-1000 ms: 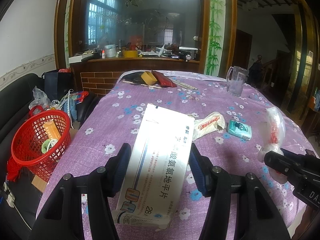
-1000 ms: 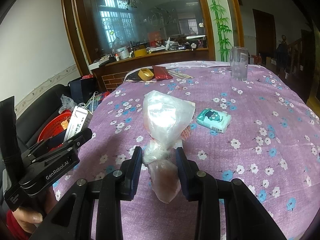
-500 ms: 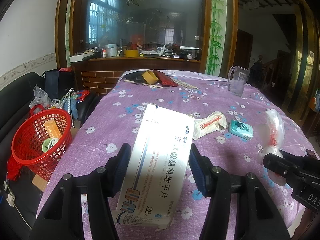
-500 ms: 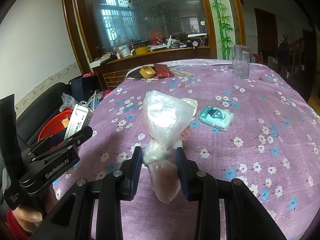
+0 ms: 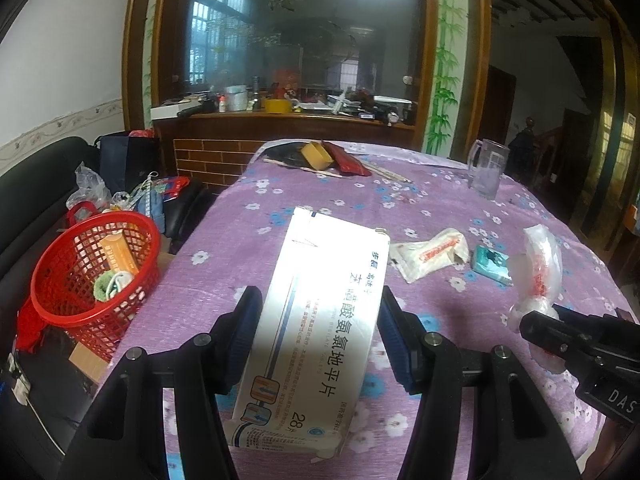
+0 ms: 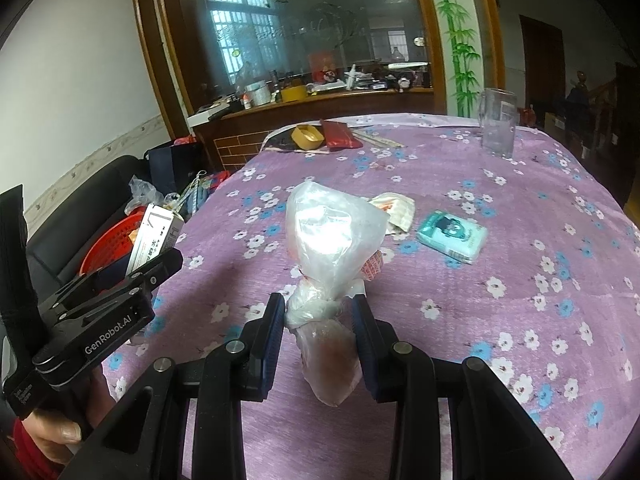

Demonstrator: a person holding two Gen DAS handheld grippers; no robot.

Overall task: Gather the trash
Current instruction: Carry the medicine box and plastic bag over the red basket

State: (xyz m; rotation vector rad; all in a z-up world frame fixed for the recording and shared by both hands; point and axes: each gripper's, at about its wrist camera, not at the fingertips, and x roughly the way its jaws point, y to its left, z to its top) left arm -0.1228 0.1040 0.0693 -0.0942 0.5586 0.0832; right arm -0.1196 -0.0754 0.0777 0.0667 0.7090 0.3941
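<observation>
At far left the red basket [image 5: 94, 276] waits beside the table. Our left gripper [image 5: 318, 334] clamps the white medicine box [image 5: 316, 332]; our right gripper [image 6: 318, 330] pinches the knotted plastic bag [image 6: 332, 240]. We judge both need carrying left and dropping in.

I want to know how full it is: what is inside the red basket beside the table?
In the red basket an orange packet leans against the wall, with a green and white crumpled piece below it. The bottom is hidden by the mesh wall.
</observation>
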